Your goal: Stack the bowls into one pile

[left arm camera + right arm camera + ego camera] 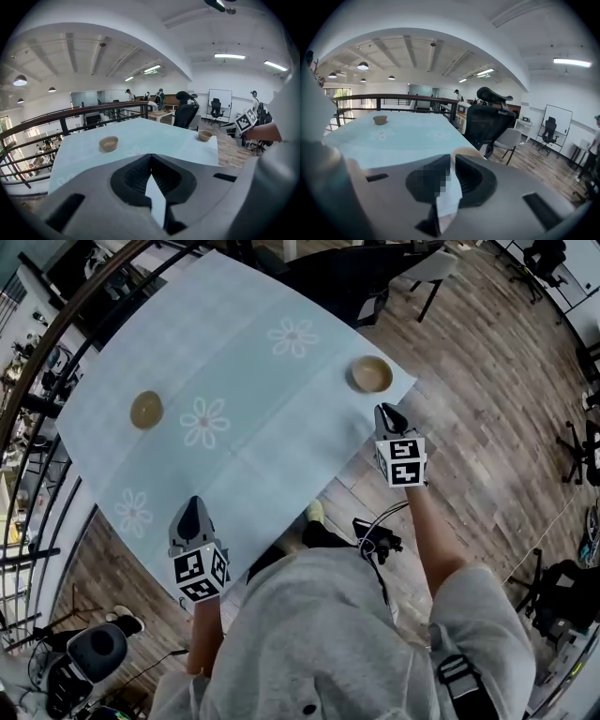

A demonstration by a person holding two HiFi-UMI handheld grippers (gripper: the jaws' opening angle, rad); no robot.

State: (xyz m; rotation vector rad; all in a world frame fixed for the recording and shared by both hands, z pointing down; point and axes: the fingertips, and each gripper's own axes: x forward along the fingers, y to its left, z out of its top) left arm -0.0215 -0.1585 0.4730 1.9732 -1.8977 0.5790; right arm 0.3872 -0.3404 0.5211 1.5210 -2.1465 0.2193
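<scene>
- One bowl (371, 374) sits at the table's (253, 474) corner, upper right of frame; the other bowl (146, 410) sits at left, well apart.
- My left gripper (191, 507) and right gripper (387, 412) are both pressed together, empty.
- Both bowls look light, stiff, maybe slick — I'd pinch a rim.

The surface (234, 352) lies open across its middle, so a pass between the two things on it meets only flat cloth. The left bowl (146, 410) sits toward the surface's left edge and the corner bowl (371, 375) at its right corner, well apart. A railing (62, 124) runs close along the surface's left side, and an office chair (485, 119) crowds its far edge. The near and right sides open onto floor (487, 381).
</scene>
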